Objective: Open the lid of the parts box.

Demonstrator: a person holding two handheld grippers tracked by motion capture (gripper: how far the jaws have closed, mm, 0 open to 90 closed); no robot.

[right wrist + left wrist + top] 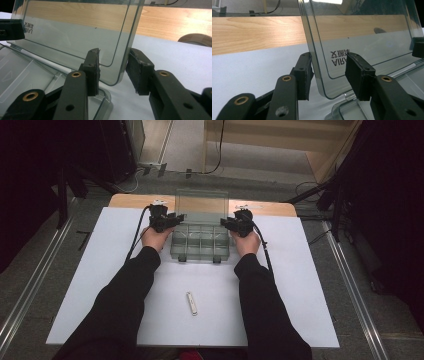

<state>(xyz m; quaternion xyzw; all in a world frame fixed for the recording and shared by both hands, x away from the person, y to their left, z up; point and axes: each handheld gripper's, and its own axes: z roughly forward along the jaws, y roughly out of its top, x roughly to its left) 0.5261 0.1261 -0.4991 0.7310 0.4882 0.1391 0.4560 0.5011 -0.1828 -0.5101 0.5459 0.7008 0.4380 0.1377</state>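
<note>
A clear plastic compartment box [200, 241] is seen in the upper middle of the high view, resting on the white sheet [100, 285] that covers the wooden table [130, 200], with its transparent lid [201, 207] raised nearly upright behind the tray. The left gripper [176, 218] is placed at the left edge of the lid and the right gripper [226, 222] at its right edge, each held by a hand coming up from the bottom of the frame in a black sleeve [125, 305]. In the left gripper view, the lid [362, 37] fills the upper right of the frame and its lower left corner is seen between the two black jaws of the left gripper [329, 73]; the jaws are spread fairly wide, the left pad close against the lid's edge and the right pad standing clear of the pane, so nothing is clamped. Mirrored printed lettering [339, 57] is seen through the pane. In the right gripper view, the lid [75, 30] occupies the upper left and its lower right corner lies between the jaws of the right gripper [113, 72], which are likewise parted, with a gap visible on the right side of the pane's edge. A small white elongated object [191, 303] lies on the sheet in the lower middle of the high view, well apart from the box.
</note>
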